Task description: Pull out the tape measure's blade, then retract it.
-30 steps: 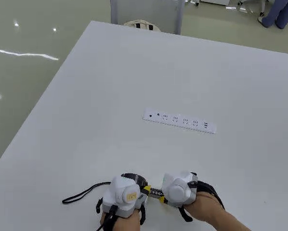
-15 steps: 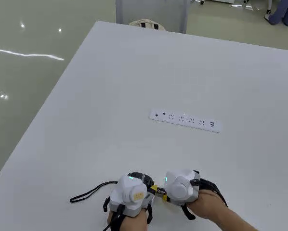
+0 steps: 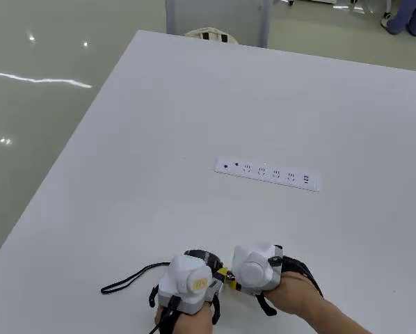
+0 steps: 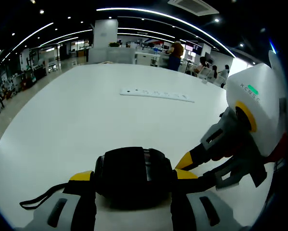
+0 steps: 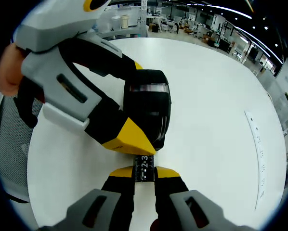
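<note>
Both my left gripper (image 4: 133, 177) and my right gripper (image 5: 144, 174) sit close to the near edge of the desk (image 3: 194, 125). From the head view, their white bodies cover most of the tape measure (image 5: 147, 106), so I see just a bit of black and yellow between them. The left jaws press on both sides of its black case. The right jaws are almost together, pinching the short blade (image 5: 144, 162); the blade's end is hidden between them. A black strap (image 3: 128, 280) trails left. A white power strip (image 3: 267, 174) lies near the middle. The desk is white, the floor (image 3: 41, 104) is shiny, and a chair (image 3: 218, 17) is cut off at the far edge.
</note>
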A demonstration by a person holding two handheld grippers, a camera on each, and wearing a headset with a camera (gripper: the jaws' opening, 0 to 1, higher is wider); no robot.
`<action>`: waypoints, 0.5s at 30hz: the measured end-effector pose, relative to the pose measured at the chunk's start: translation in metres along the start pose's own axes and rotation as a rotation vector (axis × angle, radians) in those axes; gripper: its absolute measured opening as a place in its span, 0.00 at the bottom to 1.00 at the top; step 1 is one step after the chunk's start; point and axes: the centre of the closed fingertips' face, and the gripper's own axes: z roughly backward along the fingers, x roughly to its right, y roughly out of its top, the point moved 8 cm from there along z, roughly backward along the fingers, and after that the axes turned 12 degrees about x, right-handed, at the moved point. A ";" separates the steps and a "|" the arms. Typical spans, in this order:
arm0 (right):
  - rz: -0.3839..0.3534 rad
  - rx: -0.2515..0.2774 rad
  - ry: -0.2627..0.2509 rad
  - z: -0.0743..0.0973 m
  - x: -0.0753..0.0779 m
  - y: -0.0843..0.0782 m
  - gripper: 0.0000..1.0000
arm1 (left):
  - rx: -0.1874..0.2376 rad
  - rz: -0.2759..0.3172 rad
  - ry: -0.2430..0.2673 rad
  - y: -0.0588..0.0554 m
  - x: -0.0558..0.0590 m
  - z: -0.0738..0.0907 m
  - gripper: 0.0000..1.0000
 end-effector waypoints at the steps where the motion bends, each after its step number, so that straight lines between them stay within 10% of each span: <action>1: 0.001 -0.001 0.001 -0.001 0.001 0.000 0.15 | -0.001 0.001 0.001 0.000 0.000 0.000 0.59; 15: 0.009 -0.005 0.008 -0.007 0.001 0.006 0.15 | -0.004 0.001 -0.002 0.000 0.000 0.001 0.59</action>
